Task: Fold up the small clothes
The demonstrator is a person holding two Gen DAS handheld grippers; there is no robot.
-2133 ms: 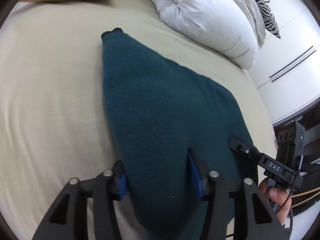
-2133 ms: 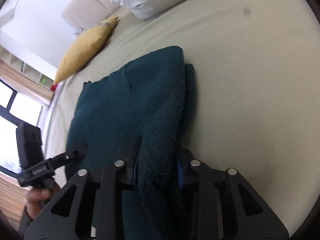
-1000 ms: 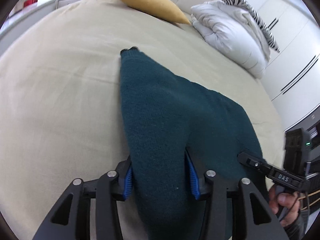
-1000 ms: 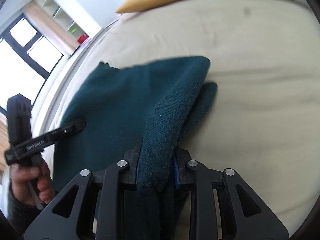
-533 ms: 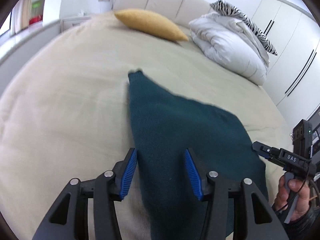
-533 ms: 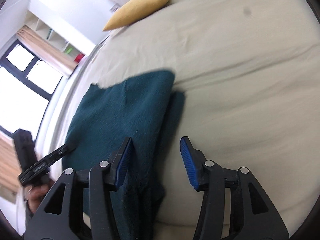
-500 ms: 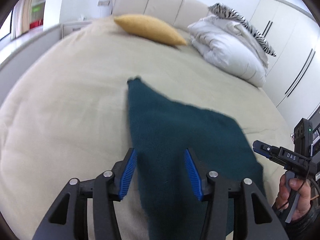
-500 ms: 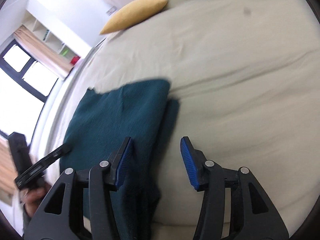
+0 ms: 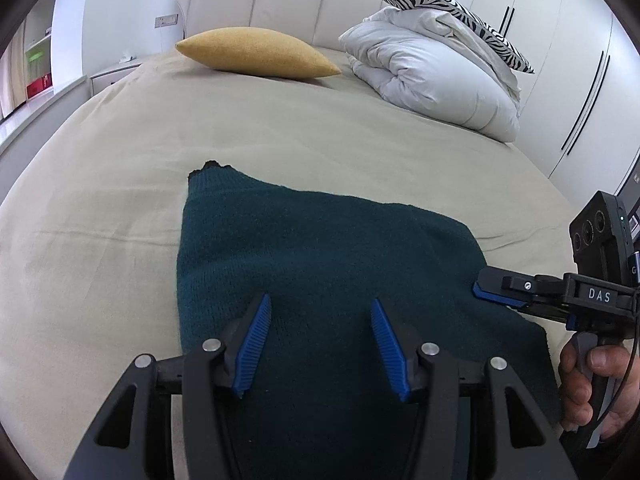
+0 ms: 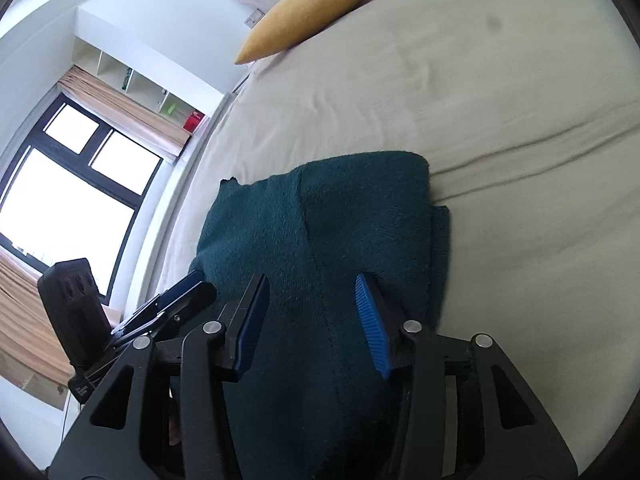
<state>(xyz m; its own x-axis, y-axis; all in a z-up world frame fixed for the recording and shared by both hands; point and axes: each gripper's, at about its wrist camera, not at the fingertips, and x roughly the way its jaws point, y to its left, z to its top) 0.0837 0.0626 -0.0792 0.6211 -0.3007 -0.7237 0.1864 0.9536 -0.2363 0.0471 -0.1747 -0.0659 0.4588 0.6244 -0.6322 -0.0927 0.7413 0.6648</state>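
A dark teal knitted garment [image 9: 320, 248] lies folded flat on the beige bed [image 9: 120, 184]. My left gripper [image 9: 320, 308] is open and empty, just above the garment's near edge. In the right wrist view the same garment [image 10: 320, 232] shows a doubled edge on its right side. My right gripper [image 10: 312, 288] is open and empty over the garment's near part. The right gripper also shows at the right of the left wrist view [image 9: 496, 286], at the garment's right corner. The left gripper shows at the lower left of the right wrist view [image 10: 188, 288].
A yellow cushion [image 9: 256, 52] and a white duvet [image 9: 432, 80] with a zebra-striped pillow [image 9: 452, 4] lie at the head of the bed. White wardrobes [image 9: 580, 80] stand at the right. A window [image 10: 68, 184] and shelves are beside the bed.
Both grippers have let go of the teal garment and opened. They have pulled back and tilted up, so more of the bed shows. The garment now lies flat.
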